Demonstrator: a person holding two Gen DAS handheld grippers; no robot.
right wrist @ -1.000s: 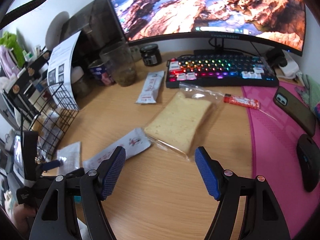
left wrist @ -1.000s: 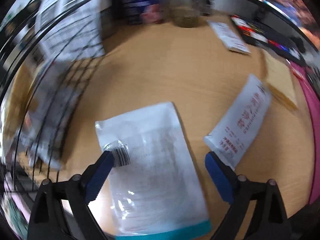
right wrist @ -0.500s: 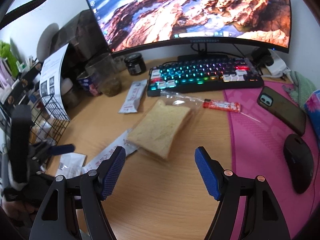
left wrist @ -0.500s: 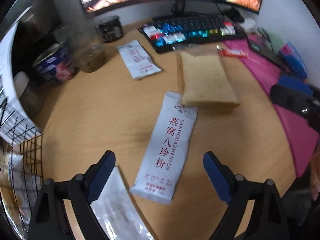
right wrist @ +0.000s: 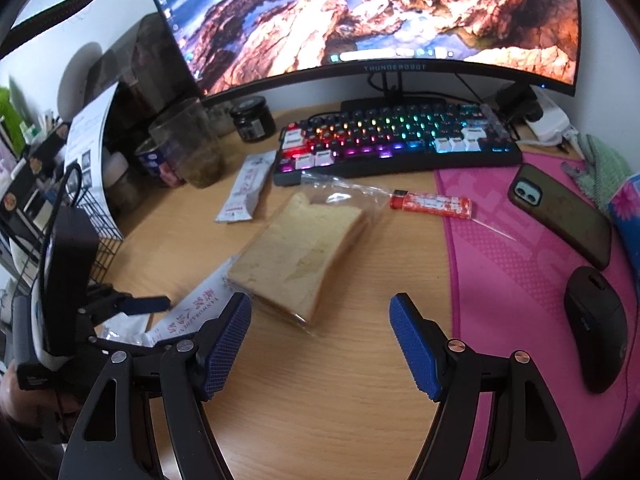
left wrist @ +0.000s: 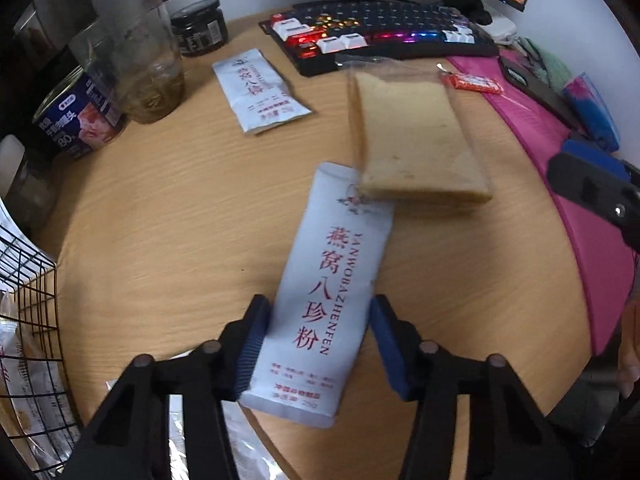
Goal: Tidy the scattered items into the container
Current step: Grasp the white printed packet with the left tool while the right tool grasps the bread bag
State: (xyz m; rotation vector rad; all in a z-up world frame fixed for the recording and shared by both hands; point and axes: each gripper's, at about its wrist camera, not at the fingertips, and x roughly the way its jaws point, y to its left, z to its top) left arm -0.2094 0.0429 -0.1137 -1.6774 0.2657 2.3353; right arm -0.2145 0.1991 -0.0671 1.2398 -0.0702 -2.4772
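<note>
My left gripper [left wrist: 318, 344] is shut on a white sachet with red Chinese lettering [left wrist: 332, 280], its far end tucked under a bagged slice of bread [left wrist: 416, 140]. A second white sachet [left wrist: 258, 90] lies near the keyboard. A black wire basket [left wrist: 28, 320] stands at the left with packets in it. My right gripper [right wrist: 320, 344] is open and empty above bare desk, just in front of the bread [right wrist: 300, 256]. The held sachet [right wrist: 196, 312] and the left gripper [right wrist: 144, 306] show at its left. A red packet [right wrist: 430, 203] lies by the pink mat.
A lit keyboard [right wrist: 396, 140] and monitor [right wrist: 360, 12] stand at the back. A glass jar [right wrist: 192, 148], a tin [left wrist: 76, 116] and a dark jar [right wrist: 253, 118] stand at back left. A pink mat [right wrist: 520, 280] holds a phone [right wrist: 560, 216] and a mouse [right wrist: 596, 324].
My left gripper swung from the flat plastic bag to the white sachet, moved in and closed its fingers on it. My right gripper drifted slightly and stayed open.
</note>
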